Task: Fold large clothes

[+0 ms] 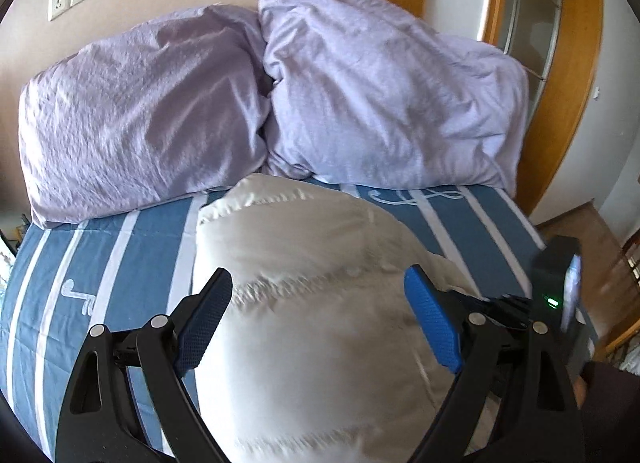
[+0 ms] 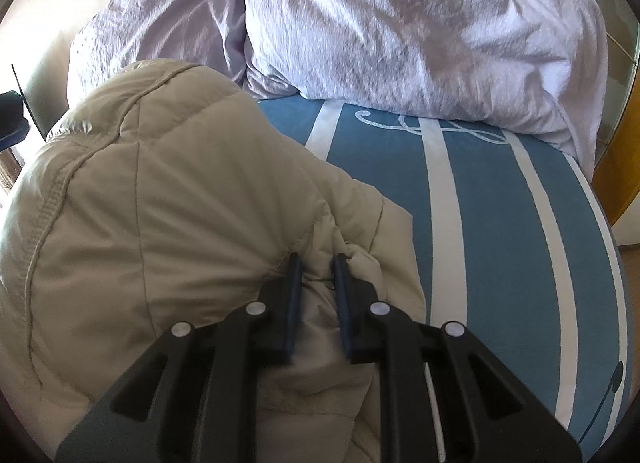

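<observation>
My left hand-held gripper [image 1: 318,277] hangs with its blue pads spread wide and nothing clamped; the cream quilted jacket [image 1: 320,283] lies just below and ahead of it, filling the gap between the fingers, though I cannot tell whether the pads touch the fabric. My right hand-held gripper [image 2: 317,263] is pinched narrow on a fold of that jacket [image 2: 160,203], near a stitched seam, with most of the padded bulk bunched up to its left and ahead. To the right of that gripper I see bare bed sheet [image 2: 492,223], blue with white stripes. Beyond both grippers, two lilac pillows [image 1: 360,83] lean against the wall at the head of the bed. In the left wrist view, the right hand-held gripper's body shows just beside my right finger.
</observation>
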The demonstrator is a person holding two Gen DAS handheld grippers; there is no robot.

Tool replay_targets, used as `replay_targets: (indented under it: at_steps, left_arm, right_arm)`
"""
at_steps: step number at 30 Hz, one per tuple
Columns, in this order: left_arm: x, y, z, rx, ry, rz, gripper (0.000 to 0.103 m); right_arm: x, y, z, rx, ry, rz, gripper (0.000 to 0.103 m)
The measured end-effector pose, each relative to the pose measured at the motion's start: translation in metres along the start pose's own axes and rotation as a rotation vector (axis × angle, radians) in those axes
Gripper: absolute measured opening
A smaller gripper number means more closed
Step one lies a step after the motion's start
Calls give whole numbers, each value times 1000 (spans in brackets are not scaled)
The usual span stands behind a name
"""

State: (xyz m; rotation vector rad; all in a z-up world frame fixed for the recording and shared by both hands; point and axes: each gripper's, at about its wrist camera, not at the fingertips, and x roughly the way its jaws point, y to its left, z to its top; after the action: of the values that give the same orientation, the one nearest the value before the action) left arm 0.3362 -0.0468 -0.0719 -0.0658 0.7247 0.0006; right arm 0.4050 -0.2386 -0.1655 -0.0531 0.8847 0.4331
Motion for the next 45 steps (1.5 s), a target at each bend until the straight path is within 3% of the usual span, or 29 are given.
replay_targets:
  at_steps: [16,25,45]
  left_arm:
    - [51,9,-15,37,65,88,96]
    - [65,19,-26,24,56,87,102]
    - [86,31,-36,-2,38,89,102]
  right_arm:
    - [-1,-1,-3,40,-39,2,17]
    - [0,2,-6,65,-72,-19,18]
    - [4,9,-8,85,-112,-64,19]
